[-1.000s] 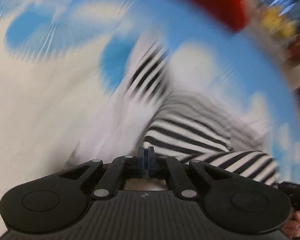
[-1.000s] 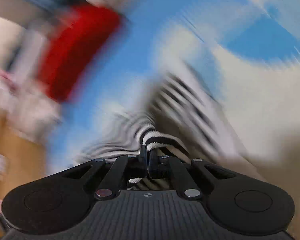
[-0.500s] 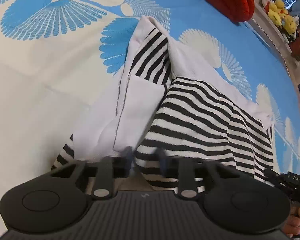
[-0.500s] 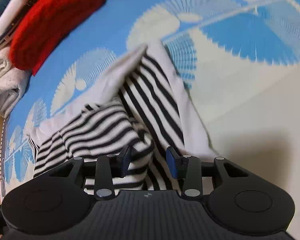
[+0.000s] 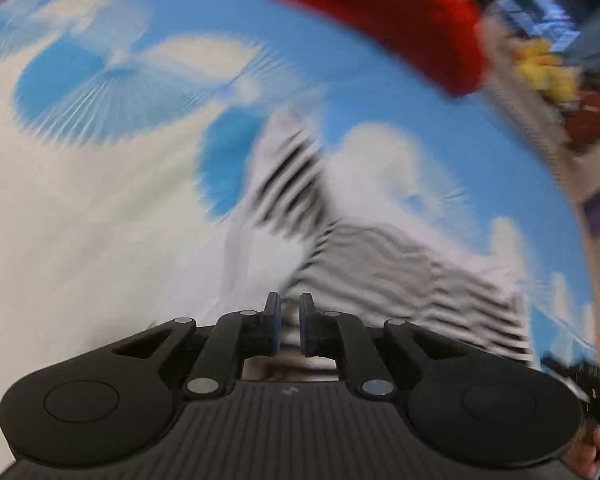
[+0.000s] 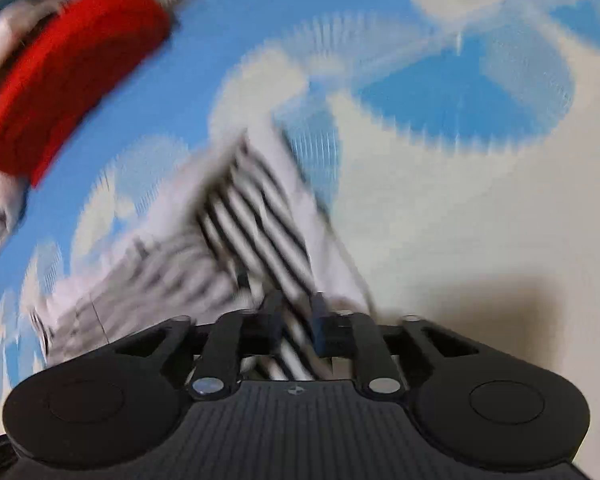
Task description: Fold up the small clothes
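left gripper | parted jaws | striped garment just ahead

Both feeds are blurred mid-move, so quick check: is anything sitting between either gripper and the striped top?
Nothing visible. The striped top lies directly ahead of the left gripper and the right gripper. The red garment sits well beyond, on the bedspread.

Through both wrist cameras, badly smeared by motion, I see a blue bedspread printed with big cream fan shapes. A folded red knit lies at its far edge; on my right camera the same red knit sits far left. Past it I make out something yellow, too blurred to name.
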